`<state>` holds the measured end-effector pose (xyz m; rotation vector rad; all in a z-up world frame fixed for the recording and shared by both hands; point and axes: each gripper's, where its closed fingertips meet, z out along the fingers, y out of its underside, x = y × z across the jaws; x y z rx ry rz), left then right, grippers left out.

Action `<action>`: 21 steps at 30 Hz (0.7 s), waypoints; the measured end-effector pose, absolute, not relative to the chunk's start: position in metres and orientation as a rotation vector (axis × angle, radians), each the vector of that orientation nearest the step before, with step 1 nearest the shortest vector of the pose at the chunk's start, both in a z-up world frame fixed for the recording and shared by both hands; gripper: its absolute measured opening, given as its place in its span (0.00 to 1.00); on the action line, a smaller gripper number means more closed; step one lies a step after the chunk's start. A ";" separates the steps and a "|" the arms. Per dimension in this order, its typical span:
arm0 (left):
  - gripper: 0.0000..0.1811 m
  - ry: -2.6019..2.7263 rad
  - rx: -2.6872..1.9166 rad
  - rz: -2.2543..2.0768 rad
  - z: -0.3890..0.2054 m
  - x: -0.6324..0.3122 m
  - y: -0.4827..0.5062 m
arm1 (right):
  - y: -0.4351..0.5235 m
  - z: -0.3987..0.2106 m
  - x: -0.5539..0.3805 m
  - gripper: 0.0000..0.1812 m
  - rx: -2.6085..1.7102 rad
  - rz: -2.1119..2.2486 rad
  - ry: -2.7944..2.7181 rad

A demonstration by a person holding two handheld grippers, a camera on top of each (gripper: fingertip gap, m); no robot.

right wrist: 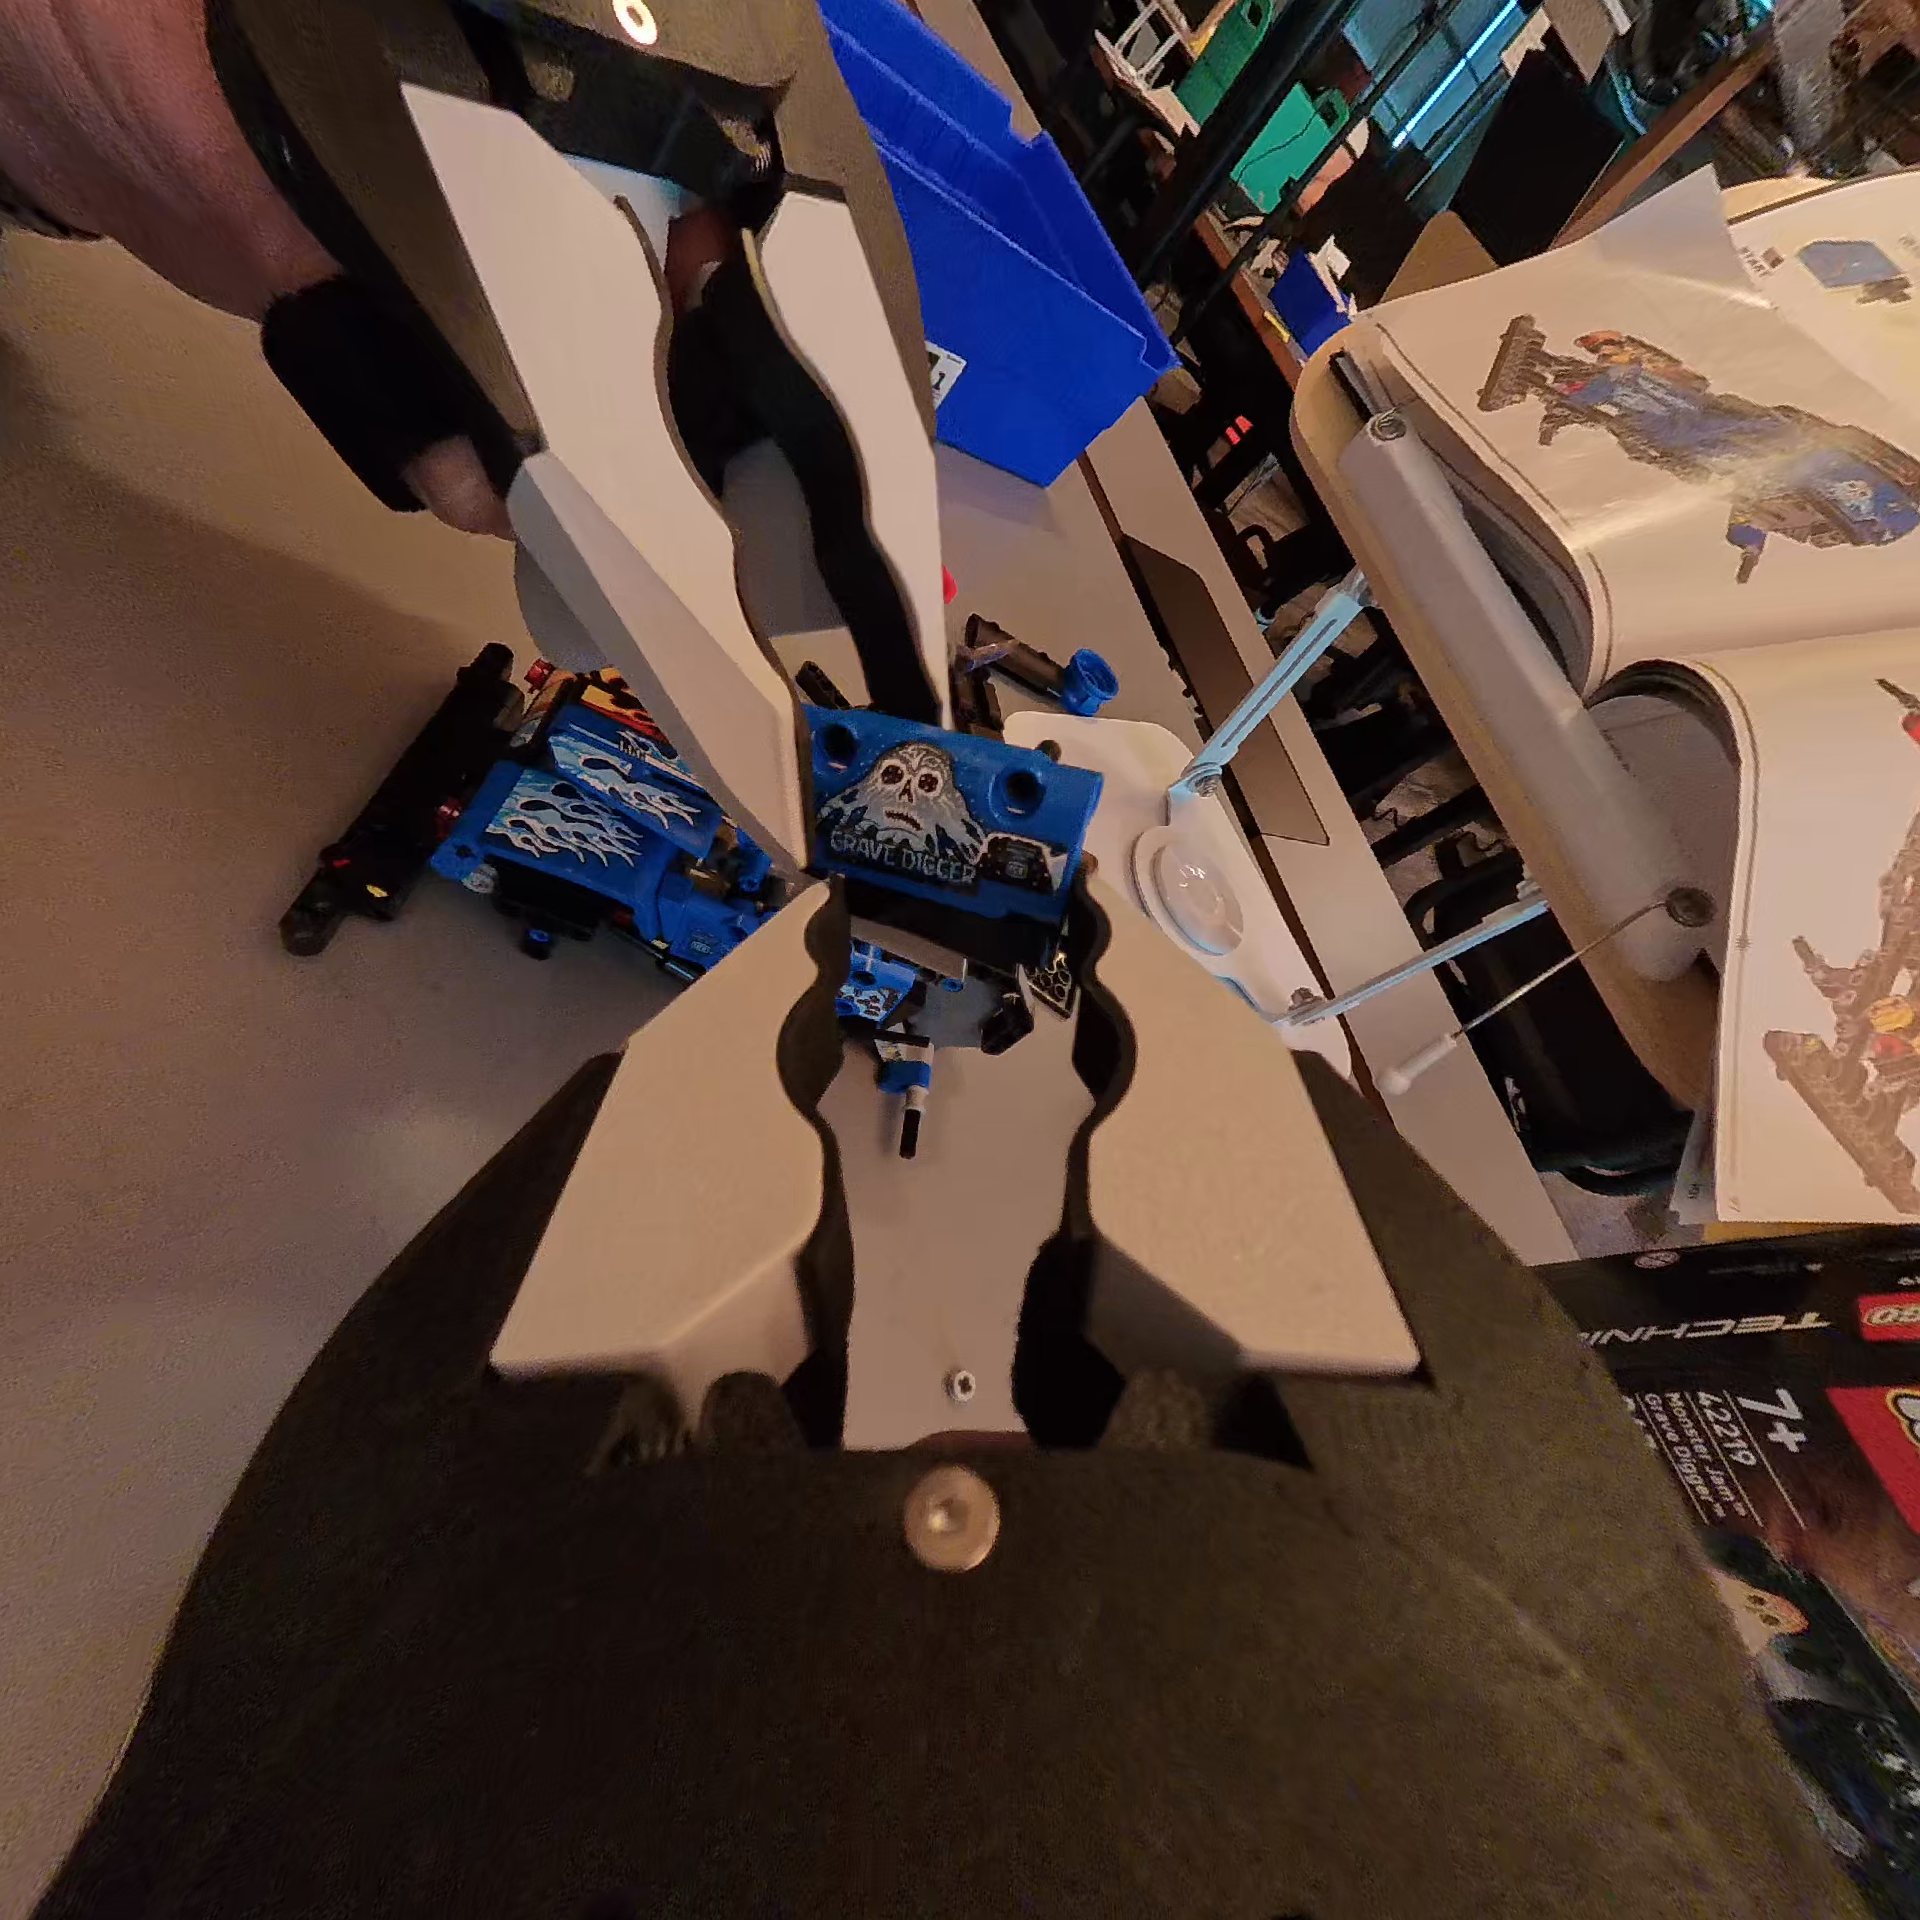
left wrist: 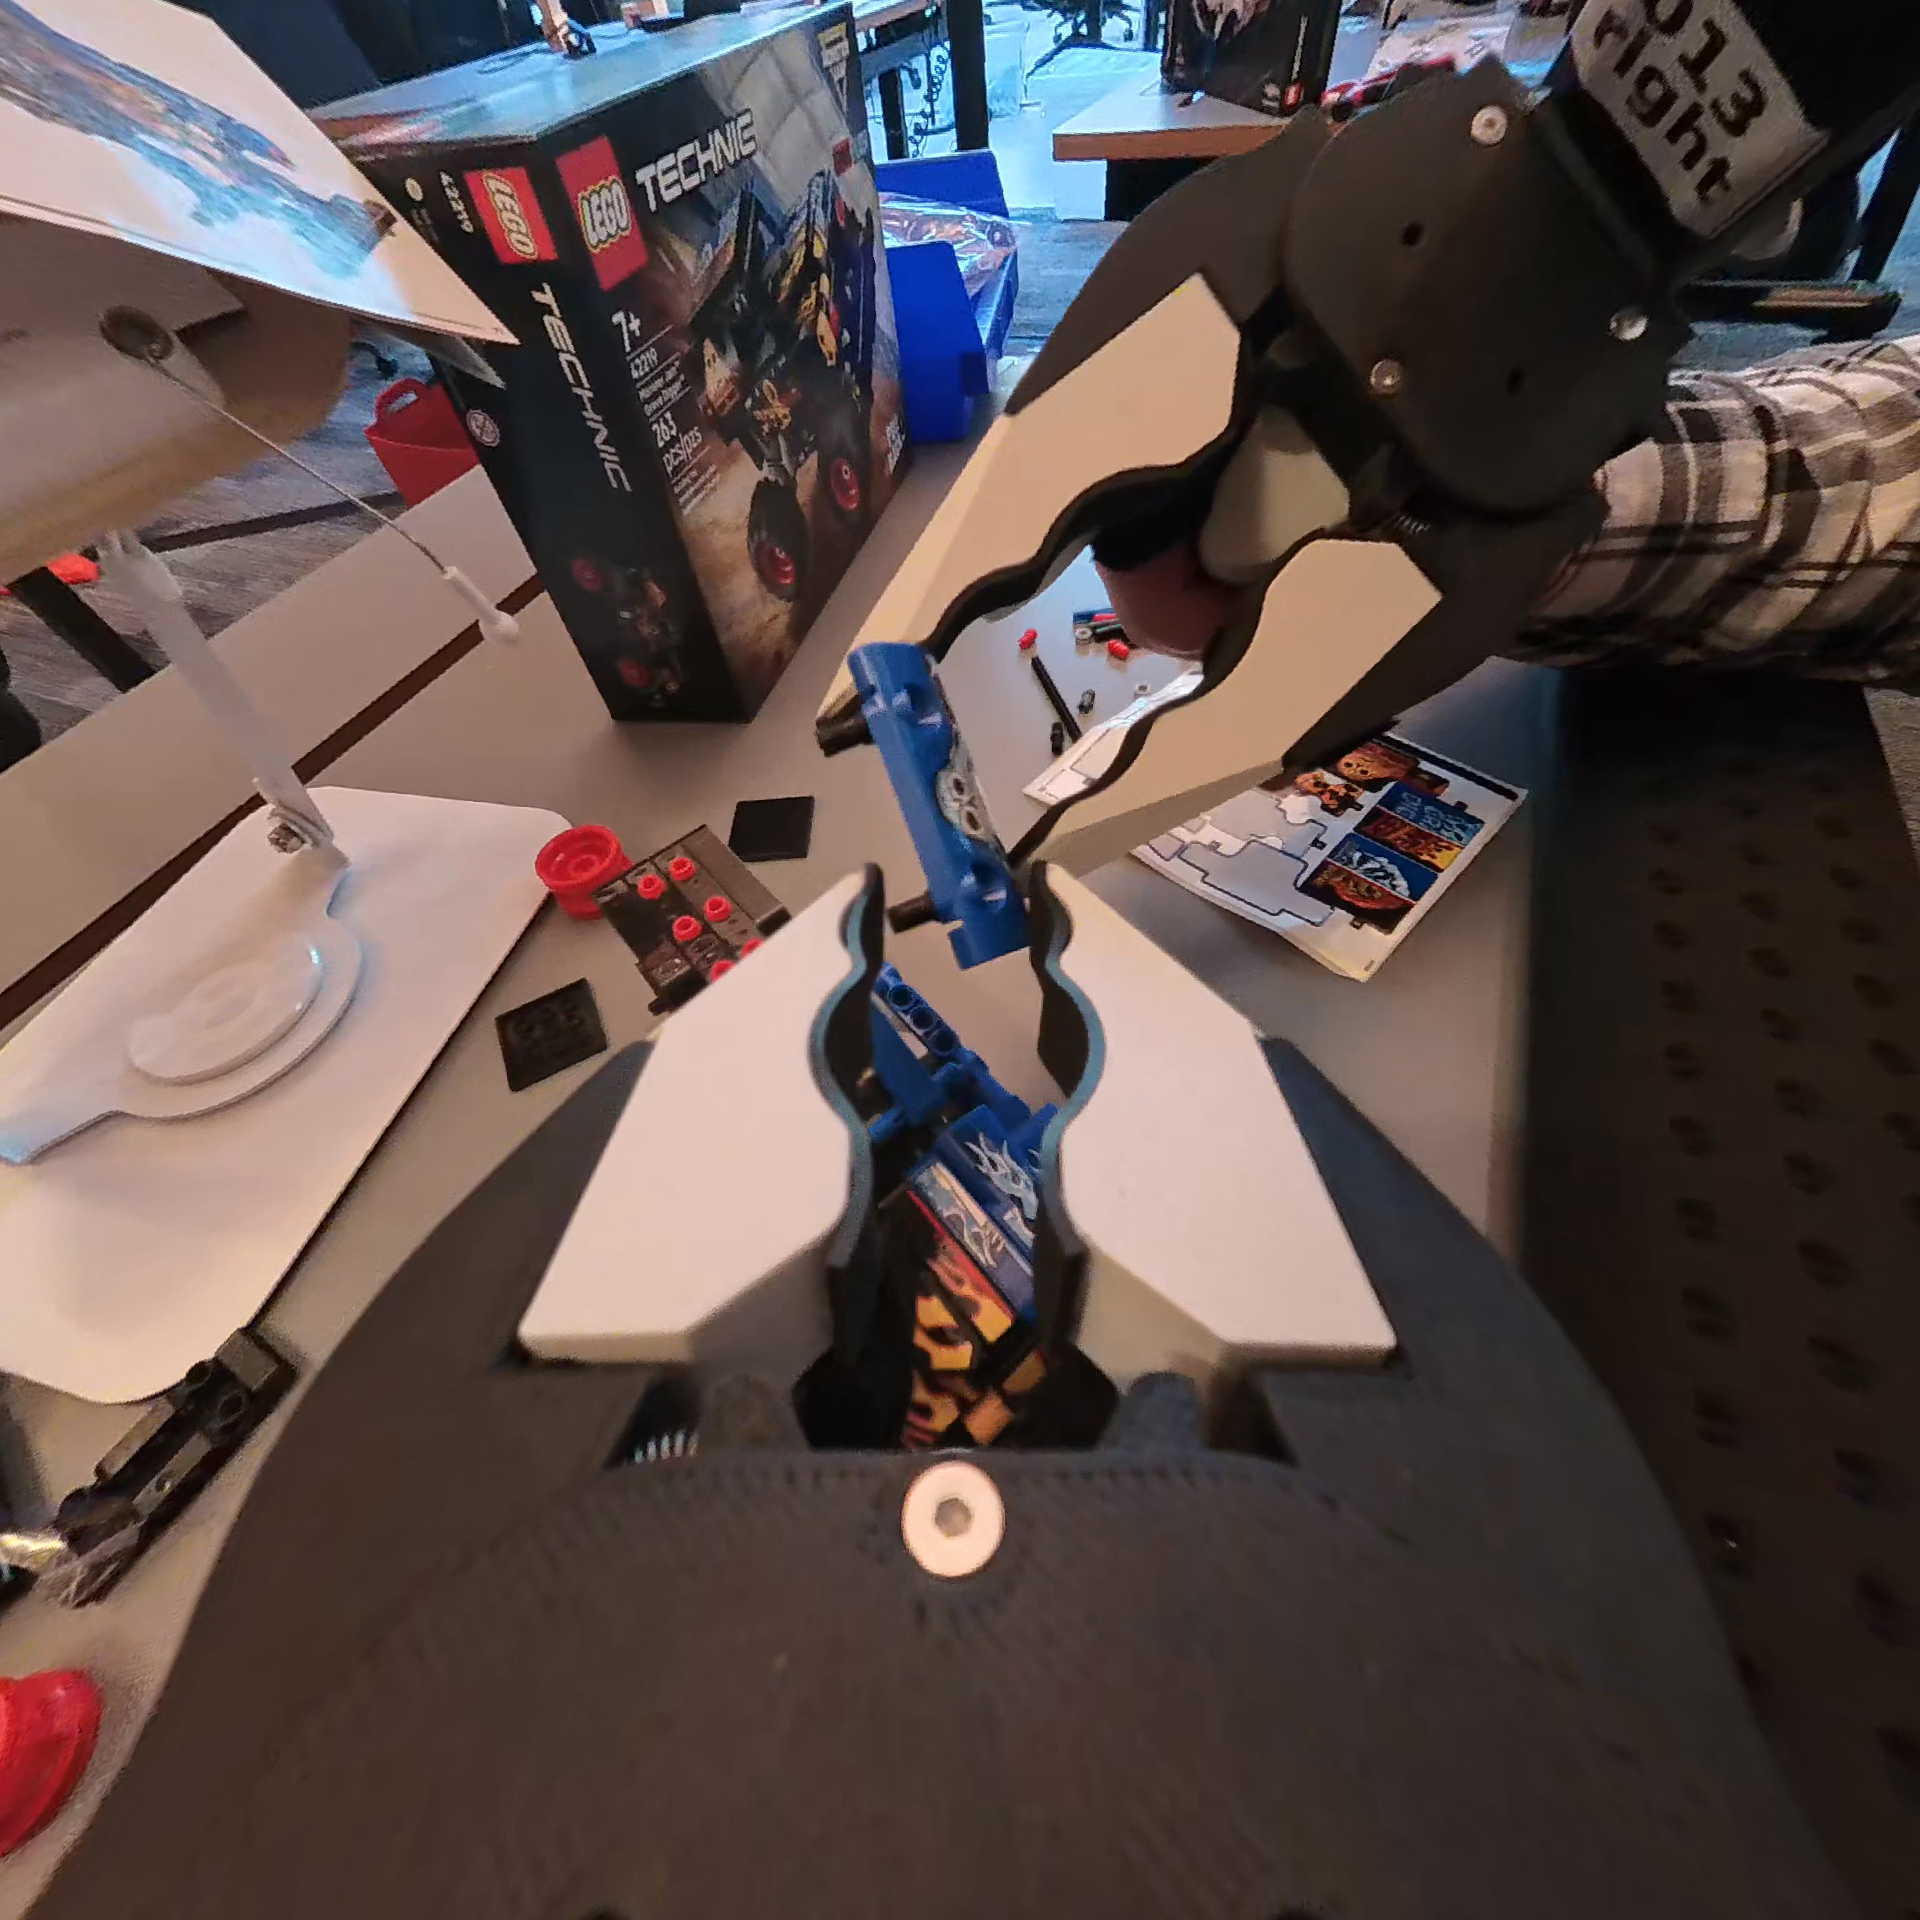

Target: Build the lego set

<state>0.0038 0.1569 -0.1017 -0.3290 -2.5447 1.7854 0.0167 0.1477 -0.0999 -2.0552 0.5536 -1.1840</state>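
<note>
We see the grey tabletop (left wrist: 436, 665) w/ the set's box (left wrist: 665, 416) standing upright toward its far edge, and a white stand (left wrist: 239, 935) holding the open manual (right wrist: 1662, 436) beside it. A sticker sheet (left wrist: 1340, 842) lies flat near the right edge.

Right gripper (left wrist: 925, 790) is clenched on a blue panel (left wrist: 951, 800), one fingertip at each end; the panel is off the tabletop and shows a skull sticker in the right wrist view (right wrist: 935, 821). Left gripper (left wrist: 956, 914) is narrowed to a small gap, tips straddling the panel's lower end; whether they touch it we can't tell. Deeper between its fingers sits the blue truck body (left wrist: 966, 1195) w/ flame stickers; that it's squeezed we can't confirm. In the right wrist view the body (right wrist: 582, 831) rests on the tabletop.

Smaller bits: a black block w/ red pins (left wrist: 686, 914) just beside a red wheel hub (left wrist: 582, 862), two black tiles (left wrist: 771, 828) nearby, loose pins (left wrist: 1060, 707) by the sheet.
</note>
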 end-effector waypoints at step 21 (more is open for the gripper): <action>0.12 -2.369 -0.186 1.794 -0.090 0.005 0.158 | 0.145 -0.095 0.013 0.22 -2.004 -1.160 0.552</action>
